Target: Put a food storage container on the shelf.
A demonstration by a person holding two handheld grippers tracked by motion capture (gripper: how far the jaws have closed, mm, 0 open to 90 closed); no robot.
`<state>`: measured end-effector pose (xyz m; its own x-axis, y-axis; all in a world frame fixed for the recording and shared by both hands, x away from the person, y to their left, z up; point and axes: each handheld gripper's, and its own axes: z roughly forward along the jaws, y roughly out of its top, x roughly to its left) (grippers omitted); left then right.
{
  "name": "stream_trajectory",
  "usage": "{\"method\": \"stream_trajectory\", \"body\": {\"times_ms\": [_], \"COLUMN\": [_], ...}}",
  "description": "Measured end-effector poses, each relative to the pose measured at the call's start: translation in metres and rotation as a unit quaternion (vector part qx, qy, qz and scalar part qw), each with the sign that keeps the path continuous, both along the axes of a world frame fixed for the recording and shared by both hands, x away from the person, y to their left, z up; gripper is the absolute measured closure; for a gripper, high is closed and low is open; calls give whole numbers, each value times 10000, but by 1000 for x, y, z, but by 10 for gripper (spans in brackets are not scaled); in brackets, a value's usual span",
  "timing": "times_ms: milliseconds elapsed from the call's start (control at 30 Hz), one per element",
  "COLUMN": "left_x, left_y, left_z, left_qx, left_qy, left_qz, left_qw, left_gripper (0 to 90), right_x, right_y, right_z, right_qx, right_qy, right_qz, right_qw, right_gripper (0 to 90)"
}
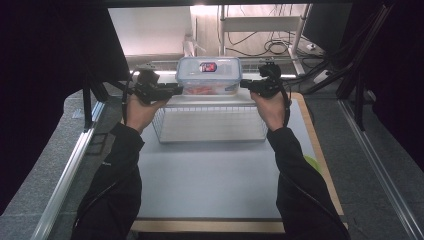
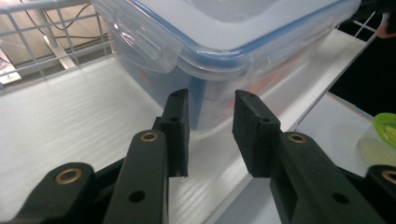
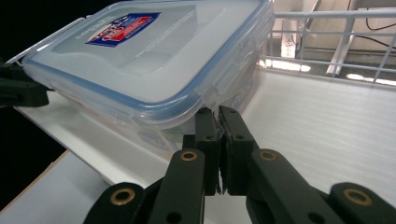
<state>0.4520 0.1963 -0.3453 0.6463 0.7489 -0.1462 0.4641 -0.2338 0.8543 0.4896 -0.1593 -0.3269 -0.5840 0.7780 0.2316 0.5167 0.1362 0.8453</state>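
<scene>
A clear plastic box (image 1: 208, 75) with a blue-edged lid and a red and blue label stands on a white shelf (image 1: 220, 98); something orange shows through its wall. My left gripper (image 1: 177, 90) is at the box's left end. In the left gripper view its jaws (image 2: 211, 126) stand open, with a lower corner of the box (image 2: 224, 42) just beyond the gap. My right gripper (image 1: 243, 84) is at the box's right end. In the right gripper view it (image 3: 218, 135) is shut, its tips just under the lid rim of the box (image 3: 140, 51), with nothing seen between them.
A white wire basket (image 1: 210, 124) sits on the grey mat below the shelf. A wire rail (image 3: 345, 28) runs along the shelf's back. A green-rimmed object (image 2: 385, 130) lies on the mat at the right (image 1: 312, 162). Dark curtains flank the table.
</scene>
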Motion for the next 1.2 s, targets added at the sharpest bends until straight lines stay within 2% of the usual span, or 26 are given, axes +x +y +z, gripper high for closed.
{"method": "stream_trajectory", "body": {"times_ms": [33,267,333,400,467,533,667,767,967,1000,1133,1200], "left_x": [0,-1,-5,-10,-17,-26,-43,-56,-80,-80,-99,-107], "left_y": [-2,-1,1,2,4,6,6,5,-2,-2,-10,-12], "left_z": [0,0,1,2,3,3,-1,-4,-16,-16,-28,-33], "left_qx": [78,24,6,102,130,70,132,96,44,44,162,225], "left_qy": [-10,-16,-67,-159,-257,-319,-471,-547,-590,-590,-657,-670], "left_qz": [62,50,25,19,17,-22,-71,-135,-311,-311,-368,-378], "left_qw": [9999,10000,10000,9998,9996,9995,9988,9984,9978,9978,9970,9968], "left_gripper": [655,655,627,593,546,481,375,320,218,200,140,116], "right_x": [2,4,1,-3,-8,-14,-27,-38,-61,-66,-82,-90], "right_y": [0,1,0,-3,-7,-11,-16,-18,-17,-16,-12,-11], "right_z": [0,0,1,2,3,4,3,0,-15,-18,-29,-33], "right_qx": [5,-24,-39,-62,12,49,-7,-111,-336,-368,-611,-646], "right_qy": [23,28,-13,-71,-118,-158,-287,-349,-392,-424,-581,-608], "right_qz": [-14,10,27,65,125,214,359,478,694,726,790,851], "right_qw": [10000,10000,10000,9999,9999,9996,9989,9982,9962,9958,9933,9924], "right_gripper": [873,864,853,826,796,755,669,589,434,409,311,272]}}
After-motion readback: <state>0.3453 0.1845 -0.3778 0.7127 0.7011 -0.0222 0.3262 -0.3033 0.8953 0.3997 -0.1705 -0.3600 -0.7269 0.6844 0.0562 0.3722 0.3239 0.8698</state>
